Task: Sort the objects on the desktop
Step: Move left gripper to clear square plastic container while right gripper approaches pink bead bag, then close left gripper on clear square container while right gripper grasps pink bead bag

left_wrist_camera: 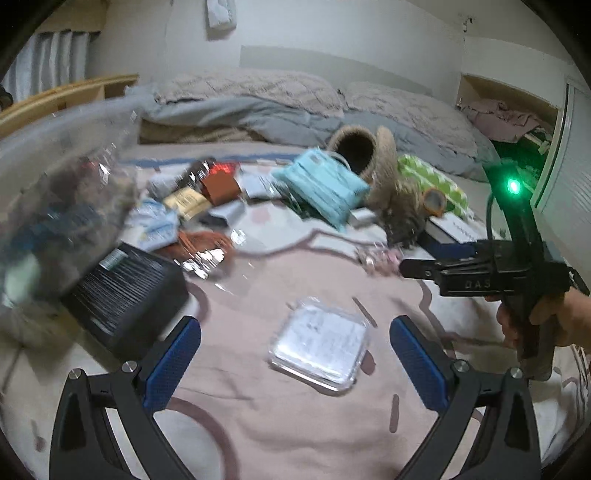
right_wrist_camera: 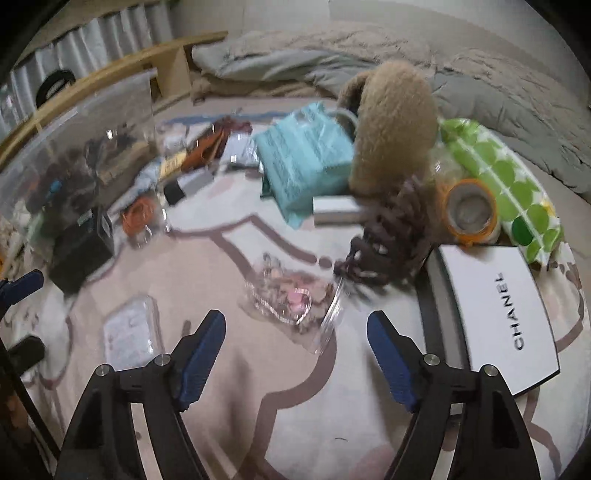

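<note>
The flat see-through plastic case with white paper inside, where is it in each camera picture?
Left wrist view: the clear flat case lies low in the middle, on the pink bedcover, between the left tool's blue fingers.
Right wrist view: the same case lies at lower left, left of the right tool's fingers.
Shared landmark: the turquoise packet beside the furry tan thing.

**A dim bedroom with an unmade bed**

A bed point(left_wrist_camera: 258, 424) fills the room, spread with a pale pink sheet bearing brown outline shapes. Rumpled grey bedding point(left_wrist_camera: 280, 110) and pillows point(left_wrist_camera: 251, 86) lie heaped at its far end against a plain white wall point(left_wrist_camera: 332, 33). A light wooden shelf point(left_wrist_camera: 70, 94) runs along the left below a grey curtain point(left_wrist_camera: 51, 59). An open closet point(left_wrist_camera: 517, 122) stands on the right.
</note>
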`<state>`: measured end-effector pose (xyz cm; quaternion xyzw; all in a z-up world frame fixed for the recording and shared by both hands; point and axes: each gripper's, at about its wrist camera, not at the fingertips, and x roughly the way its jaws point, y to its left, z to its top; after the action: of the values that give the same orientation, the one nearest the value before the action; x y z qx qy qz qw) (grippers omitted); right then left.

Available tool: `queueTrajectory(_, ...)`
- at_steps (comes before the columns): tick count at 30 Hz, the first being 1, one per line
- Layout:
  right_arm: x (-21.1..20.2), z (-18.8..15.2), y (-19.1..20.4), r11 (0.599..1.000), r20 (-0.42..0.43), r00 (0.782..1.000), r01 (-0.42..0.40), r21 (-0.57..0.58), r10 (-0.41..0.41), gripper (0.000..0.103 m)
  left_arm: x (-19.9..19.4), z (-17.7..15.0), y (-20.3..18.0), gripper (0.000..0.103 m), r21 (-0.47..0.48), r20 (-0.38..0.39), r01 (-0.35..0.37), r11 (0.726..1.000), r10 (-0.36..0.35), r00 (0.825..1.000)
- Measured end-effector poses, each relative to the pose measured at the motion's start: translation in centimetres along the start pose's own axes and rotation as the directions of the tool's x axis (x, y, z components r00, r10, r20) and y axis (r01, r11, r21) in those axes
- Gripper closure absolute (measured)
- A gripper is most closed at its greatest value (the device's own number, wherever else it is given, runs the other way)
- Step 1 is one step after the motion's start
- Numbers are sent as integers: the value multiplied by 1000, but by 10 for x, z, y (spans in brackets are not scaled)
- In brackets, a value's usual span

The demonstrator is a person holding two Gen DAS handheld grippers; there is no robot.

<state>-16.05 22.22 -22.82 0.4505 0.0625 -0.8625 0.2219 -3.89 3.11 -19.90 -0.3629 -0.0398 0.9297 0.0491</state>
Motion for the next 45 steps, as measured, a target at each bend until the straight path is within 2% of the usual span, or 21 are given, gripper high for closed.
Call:
queueTrajectory(5, 17, 2, 0, 1000, -43, 999, -6, 15, 6, 24, 24, -8, -6, 0, -4, -44, 5, 1000, -5, 999)
queueTrajectory(7, 24, 3, -4, 999, -65, 998, -7, 41, 10, 19, 33, -10, -7, 0, 2, -81, 27, 1000, -27, 996)
queueTrajectory(11, 40, 1, -6, 996, -156, 987, 45, 74, -33, 17, 47, -13, -11, 0, 18, -146, 67, 998, -64, 987)
queueTrajectory(14, 39, -4, 2, 998, -155, 986, 61, 15, -57, 13, 52, -15, -14, 0, 32, -170, 85, 996, -78, 982)
queueTrajectory(16, 39, -7, 5, 999, -163, 985, 54, -2, -54, 5, 56, -16, -18, 0, 46, -190, 91, 995, -81, 978)
queueTrajectory(17, 39, -10, 5, 999, -161, 986, 52, -5, -52, 5, 58, -17, -18, 0, 50, -195, 93, 994, -81, 977)
queueTrajectory(20, 36, -20, 8, 999, -112, 993, 40, -24, -42, 0, 64, -16, -17, 0, 46, -217, 97, 994, -85, 972)
queueTrajectory(23, 35, -27, 9, 998, -71, 996, 45, -32, -47, 0, 69, -15, -15, 0, 40, -237, 99, 994, -86, 968)
queueTrajectory(26, 35, -26, 9, 998, -74, 996, 46, -35, -49, 0, 72, -15, -15, 0, 43, -250, 115, 992, -101, 963)
queueTrajectory(29, 35, -26, 9, 998, -70, 996, 47, -36, -49, 0, 69, -15, -18, 0, 40, -260, 188, 981, -171, 950)
queueTrajectory(32, 36, -28, 9, 998, -55, 997, 48, -36, -50, 0, 63, -16, -24, 0, 25, -270, 264, 964, -248, 930)
queueTrajectory(34, 37, -29, 9, 998, -51, 997, 50, -37, -51, 0, 62, -15, -28, 0, 27, -269, 252, 967, -236, 934)
queueTrajectory(37, 38, -29, 9, 998, -51, 997, 54, -40, -56, 0, 66, -14, -27, 0, 39, -267, 171, 985, -154, 951)
queueTrajectory(40, 39, -29, 10, 998, -52, 997, 57, -40, -59, 0, 71, -14, -23, 2, 38, -266, 112, 993, -98, 959)
queueTrajectory(45, 30, -28, 1, 999, -30, 999, 33, 30, -32, 0, 75, -15, -27, 2, 84, -251, 86, 993, -62, 966)
